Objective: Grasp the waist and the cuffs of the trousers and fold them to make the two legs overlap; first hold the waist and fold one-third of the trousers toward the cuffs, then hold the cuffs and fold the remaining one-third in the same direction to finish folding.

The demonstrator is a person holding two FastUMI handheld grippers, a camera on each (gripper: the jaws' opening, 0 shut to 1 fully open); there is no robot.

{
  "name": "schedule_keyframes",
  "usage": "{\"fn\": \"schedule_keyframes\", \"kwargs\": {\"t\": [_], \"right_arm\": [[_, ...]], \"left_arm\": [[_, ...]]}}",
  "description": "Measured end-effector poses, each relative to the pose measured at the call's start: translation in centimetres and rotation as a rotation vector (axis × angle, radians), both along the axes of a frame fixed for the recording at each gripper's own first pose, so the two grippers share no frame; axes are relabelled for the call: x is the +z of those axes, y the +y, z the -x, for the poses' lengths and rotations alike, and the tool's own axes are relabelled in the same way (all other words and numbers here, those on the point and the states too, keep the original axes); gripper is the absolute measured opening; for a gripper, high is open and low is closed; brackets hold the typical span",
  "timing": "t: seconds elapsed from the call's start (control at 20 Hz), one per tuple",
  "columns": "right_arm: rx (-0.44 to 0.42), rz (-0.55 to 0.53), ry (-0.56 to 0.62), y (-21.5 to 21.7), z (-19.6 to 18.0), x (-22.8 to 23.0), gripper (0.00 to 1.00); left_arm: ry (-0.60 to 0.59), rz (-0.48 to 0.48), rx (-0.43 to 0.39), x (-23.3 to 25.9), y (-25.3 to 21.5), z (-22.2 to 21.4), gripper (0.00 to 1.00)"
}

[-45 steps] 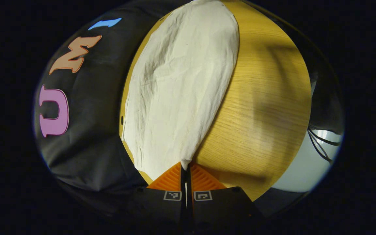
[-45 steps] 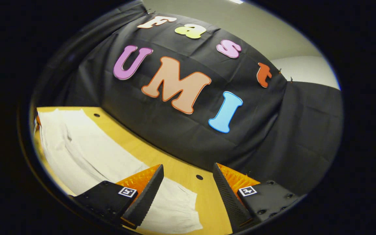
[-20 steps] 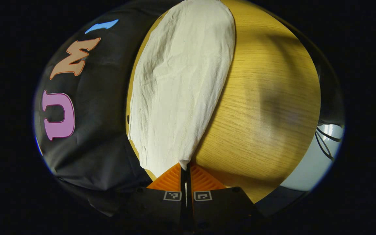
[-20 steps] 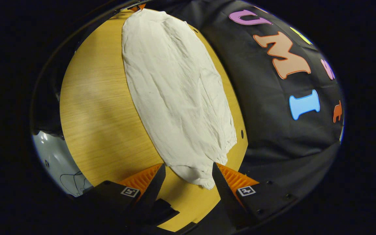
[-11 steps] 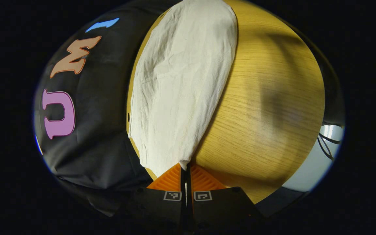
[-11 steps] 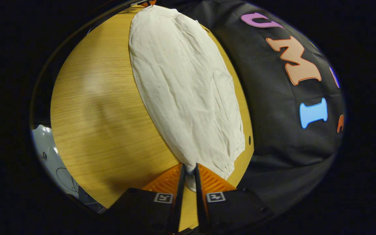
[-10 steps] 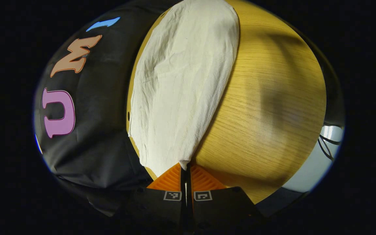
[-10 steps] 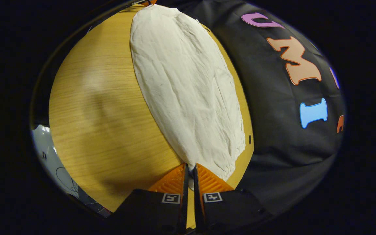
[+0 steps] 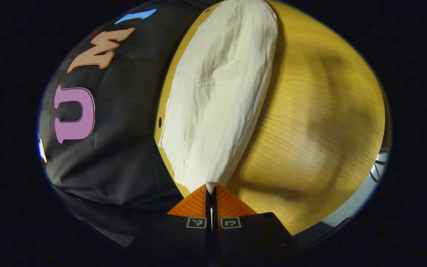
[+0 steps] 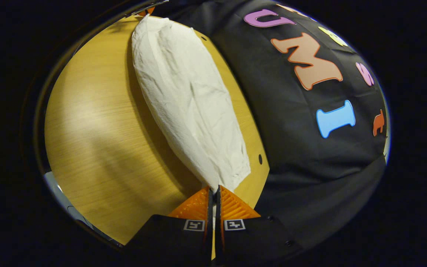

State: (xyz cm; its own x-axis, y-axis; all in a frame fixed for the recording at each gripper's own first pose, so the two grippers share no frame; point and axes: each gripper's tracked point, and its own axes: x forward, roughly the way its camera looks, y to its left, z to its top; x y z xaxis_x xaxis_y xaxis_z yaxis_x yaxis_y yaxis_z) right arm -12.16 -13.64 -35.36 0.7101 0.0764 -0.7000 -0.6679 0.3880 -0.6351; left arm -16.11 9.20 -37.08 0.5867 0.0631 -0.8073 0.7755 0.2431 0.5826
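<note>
Left gripper view: white trousers (image 9: 219, 100) lie stretched lengthwise along the wooden table (image 9: 310, 122), running from the near bottom centre up to the top of the view, close to the table's far edge beside the black cloth wall (image 9: 124, 122). Near corner of the fabric narrows to a point pinched inside the left gripper (image 9: 210, 191); both fingers pressed together on it, no gap visible. Near that grip, the long edge on the open-table side looks raised off the wood, with a dark shadow beneath it. Cloth wrinkled, no clear waistband or cuff detail readable from this end. Small dark hole (image 9: 159, 121) in the tabletop just beside the trousers, on the wall side. Soft shadows fall across the bare wood. Pale floor (image 9: 358, 196) with cables (image 9: 378, 167) at the lower right rim.

Right gripper view: same trousers (image 10: 189, 100) seen from the opposite end, running from bottom centre to top left. Right gripper (image 10: 215, 191) clamped tight on the near corner of the cloth, fingers meeting with fabric between them. Table (image 10: 98, 129) bare on the left, shadow under the lifted cloth edge. Another small hole (image 10: 260, 159) in the wood near the wall (image 10: 310, 167) side. A bit of the other gripper (image 10: 147, 11) shows at the far end of the trousers.
</note>
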Motion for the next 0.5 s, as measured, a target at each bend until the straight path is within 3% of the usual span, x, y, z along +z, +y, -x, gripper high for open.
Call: {"fn": "schedule_keyframes", "kwargs": {"t": [0.25, 0.5], "right_arm": [[0.022, -0.056, -0.086, 0.7, -5.0, 2.5, 0.05], [-0.042, -0.128, -0.147, 0.8, -9.3, 4.5, 0.05]], "left_arm": [[-0.105, -0.007, 0.082, 3.1, -1.7, -3.3, 0.00], [-0.207, 0.020, 0.150, 4.2, -3.0, -2.9, 0.00]]}}
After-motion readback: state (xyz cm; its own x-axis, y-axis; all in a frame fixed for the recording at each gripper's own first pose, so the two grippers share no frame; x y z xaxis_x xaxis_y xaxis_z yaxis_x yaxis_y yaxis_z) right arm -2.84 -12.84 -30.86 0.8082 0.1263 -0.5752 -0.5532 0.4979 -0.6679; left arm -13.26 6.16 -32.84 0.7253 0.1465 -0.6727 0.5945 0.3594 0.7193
